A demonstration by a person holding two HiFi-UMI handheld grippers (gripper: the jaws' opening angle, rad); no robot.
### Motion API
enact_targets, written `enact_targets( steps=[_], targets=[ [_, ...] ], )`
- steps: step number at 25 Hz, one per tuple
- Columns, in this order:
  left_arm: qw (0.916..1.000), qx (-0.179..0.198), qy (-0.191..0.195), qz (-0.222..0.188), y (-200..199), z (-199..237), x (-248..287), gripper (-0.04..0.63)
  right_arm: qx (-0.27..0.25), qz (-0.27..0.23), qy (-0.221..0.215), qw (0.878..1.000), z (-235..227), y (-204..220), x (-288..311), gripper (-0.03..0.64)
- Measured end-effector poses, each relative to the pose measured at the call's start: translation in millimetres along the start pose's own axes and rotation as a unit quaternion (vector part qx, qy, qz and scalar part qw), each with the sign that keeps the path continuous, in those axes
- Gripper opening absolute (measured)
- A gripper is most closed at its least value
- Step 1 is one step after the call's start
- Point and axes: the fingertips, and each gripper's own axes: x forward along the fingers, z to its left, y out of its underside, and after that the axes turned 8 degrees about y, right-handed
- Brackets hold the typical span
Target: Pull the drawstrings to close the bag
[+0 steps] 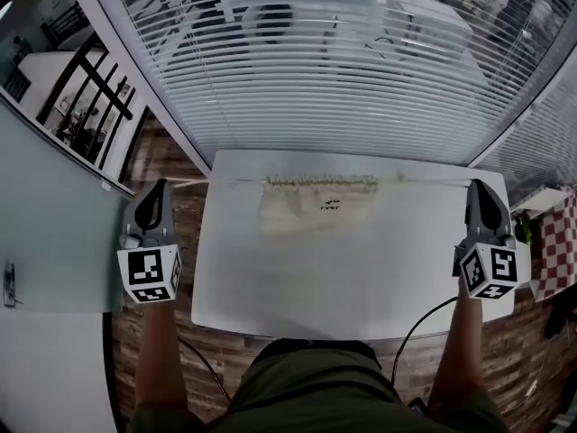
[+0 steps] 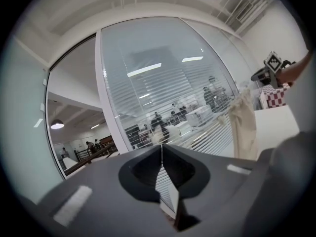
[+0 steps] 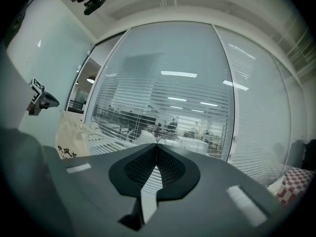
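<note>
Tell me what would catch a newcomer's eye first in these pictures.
The cream bag at the far side of the white table, its mouth gathered into a puckered line, stands out first. From it the left drawstring and right drawstring run taut to the left gripper and right gripper, each shut on its cord at the table's two sides. Beyond the table is a wall of white blinds.

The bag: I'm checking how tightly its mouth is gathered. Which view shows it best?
The head view: the whole bag shows against the table, mouth bunched along its far edge. The left gripper view shows it side-on at far right; the right gripper view, only part at left.
</note>
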Motion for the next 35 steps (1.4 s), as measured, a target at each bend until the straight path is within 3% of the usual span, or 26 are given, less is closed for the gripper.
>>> enact_targets(
  steps=[8,22,29,35],
  targets=[
    [0.999,-0.035,-0.025,-0.007,3.4,22.3,-8.0,0.012,0.014,-0.008,0.009,1.0,-12.8,-5.9,-6.8,0.012],
    [0.9969,-0.06,-0.046,-0.02,2.1,44.6,-19.3,0.014,0.048,-0.026,0.021,0.998,-30.6,-17.6,-16.2,0.012],
    [0.9935,-0.065,-0.017,-0.092,-42.4,34.8,-24.5,0.014,0.083,-0.038,0.002,0.996,-27.7,-23.8,-22.4,0.014],
    [0.9904,-0.069,-0.014,-0.119,-68.7,30.3,-26.2,0.015,0.111,-0.054,-0.015,0.992,-19.4,-43.0,-20.1,0.015]
  ],
)
